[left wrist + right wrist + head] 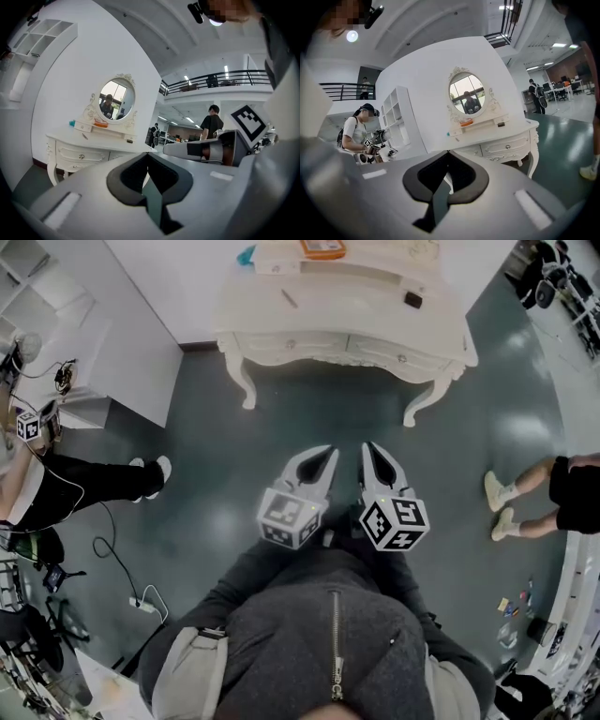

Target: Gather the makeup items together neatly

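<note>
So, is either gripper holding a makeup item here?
No, the left gripper and right gripper are both shut on nothing, short of the dressing table.

two tools (328, 454) (369, 448), one white dressing table (356, 313), one oval mirror (467, 95).

front: floor (328, 418) open up to desk (356, 306) | left: person's legs (103, 479) and cable (117, 559) block | right: another person's legs (530, 498) at edge | desk top: middle bare, small items (412, 299) along back
</note>
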`<state>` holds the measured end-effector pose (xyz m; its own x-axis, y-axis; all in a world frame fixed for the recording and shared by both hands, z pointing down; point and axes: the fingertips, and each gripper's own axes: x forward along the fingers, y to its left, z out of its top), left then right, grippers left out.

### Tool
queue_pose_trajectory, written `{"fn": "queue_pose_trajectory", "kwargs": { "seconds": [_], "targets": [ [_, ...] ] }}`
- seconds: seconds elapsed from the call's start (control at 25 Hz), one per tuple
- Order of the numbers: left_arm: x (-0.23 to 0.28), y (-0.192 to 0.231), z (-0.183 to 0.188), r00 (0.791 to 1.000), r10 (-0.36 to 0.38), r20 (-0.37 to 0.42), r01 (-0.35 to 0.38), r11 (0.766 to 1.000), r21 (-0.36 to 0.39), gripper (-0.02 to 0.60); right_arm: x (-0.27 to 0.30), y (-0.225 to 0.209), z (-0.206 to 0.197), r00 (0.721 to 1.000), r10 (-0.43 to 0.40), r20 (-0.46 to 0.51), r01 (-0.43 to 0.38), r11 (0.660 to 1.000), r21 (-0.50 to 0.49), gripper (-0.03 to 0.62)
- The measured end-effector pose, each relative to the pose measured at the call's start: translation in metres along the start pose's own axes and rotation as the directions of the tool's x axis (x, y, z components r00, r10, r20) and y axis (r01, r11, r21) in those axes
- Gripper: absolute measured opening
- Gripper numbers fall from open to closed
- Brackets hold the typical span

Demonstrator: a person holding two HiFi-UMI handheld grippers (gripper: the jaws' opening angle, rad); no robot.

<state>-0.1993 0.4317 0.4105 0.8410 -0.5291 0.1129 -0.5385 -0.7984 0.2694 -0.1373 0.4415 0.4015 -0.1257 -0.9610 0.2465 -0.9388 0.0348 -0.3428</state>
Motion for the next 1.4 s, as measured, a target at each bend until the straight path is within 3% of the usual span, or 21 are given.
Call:
{"fn": "queue_pose_trajectory", "kwargs": {
  "seconds": [0.6,1.08,1.4],
  "targets": [
    [-0.006,-0.003,-0.018,0.997,-0.027,-0.066,0.024,0.998,-0.054,0.011,-0.015,-0.022,-0.007,0.995,-0.094,-0.028,0.096,0.993,0.076,0.003],
    [0.020,0.022,-0.024,0.996,0.030,-0.079,-0.037,0.995,-0.095,0.011,0.027,-0.030,-0.010,0.996,-0.029,-0.086,0.037,0.995,0.094,0.003],
    [0.058,0.049,-0.011,0.995,0.061,-0.081,-0.065,0.996,-0.055,0.011,0.077,-0.042,0.009,0.996,0.021,-0.087,-0.014,0.997,0.081,0.003]
  ]
}}
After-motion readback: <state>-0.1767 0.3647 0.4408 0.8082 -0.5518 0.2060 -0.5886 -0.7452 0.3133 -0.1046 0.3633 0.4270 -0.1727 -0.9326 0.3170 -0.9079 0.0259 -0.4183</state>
